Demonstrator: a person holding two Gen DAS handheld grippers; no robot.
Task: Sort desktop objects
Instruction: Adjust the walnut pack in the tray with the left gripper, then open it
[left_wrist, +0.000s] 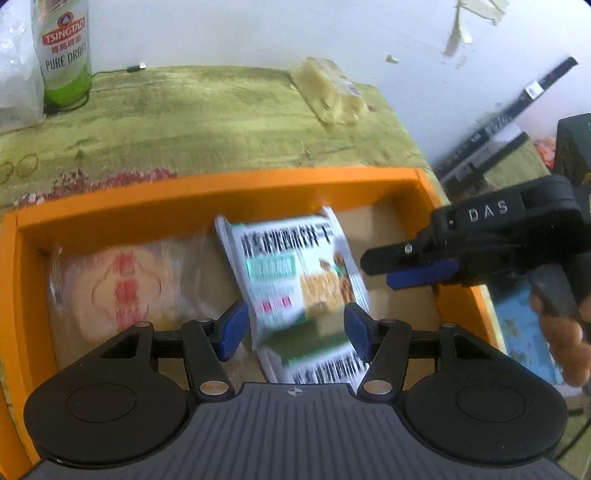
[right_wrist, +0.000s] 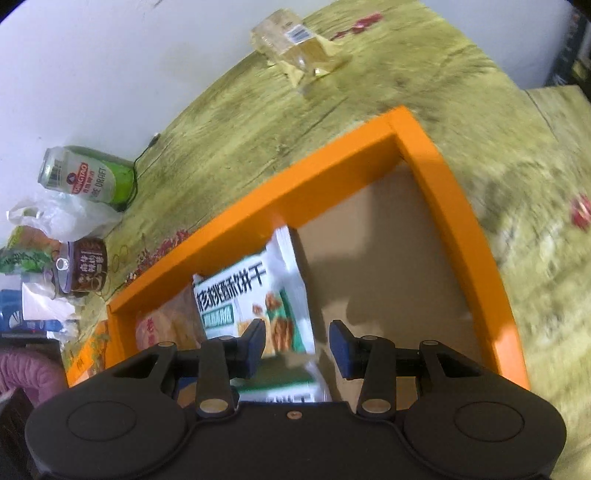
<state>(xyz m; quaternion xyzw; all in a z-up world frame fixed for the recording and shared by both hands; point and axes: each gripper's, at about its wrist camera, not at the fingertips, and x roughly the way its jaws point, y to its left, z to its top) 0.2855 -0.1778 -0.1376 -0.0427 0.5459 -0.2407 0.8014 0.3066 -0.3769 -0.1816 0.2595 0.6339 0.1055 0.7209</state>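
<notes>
Left gripper (left_wrist: 293, 328) stood open, blue pads either side of the biscuit packet (left_wrist: 291, 273) but not visibly pinching it. Right gripper (right_wrist: 297, 347) was also open, empty. Packet lay inside the orange tray (left_wrist: 110, 206), round cake pack (left_wrist: 122, 284) at its 9 o'clock; wrapped block (left_wrist: 328, 92) sat outside, toward 12. Risk: the slick, loose packet could slide or tilt when clamped; both grippers crowded one corner and might collide.

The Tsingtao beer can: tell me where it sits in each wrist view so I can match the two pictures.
Left wrist view: the Tsingtao beer can stands at the top left, on the green table by the wall, beside a clear plastic bag.
Right wrist view: the same can appears at mid left, tilted by the fisheye, above the plastic bag.
Shared landmark: the orange tray, with the can beyond its far wall in both views.
</notes>
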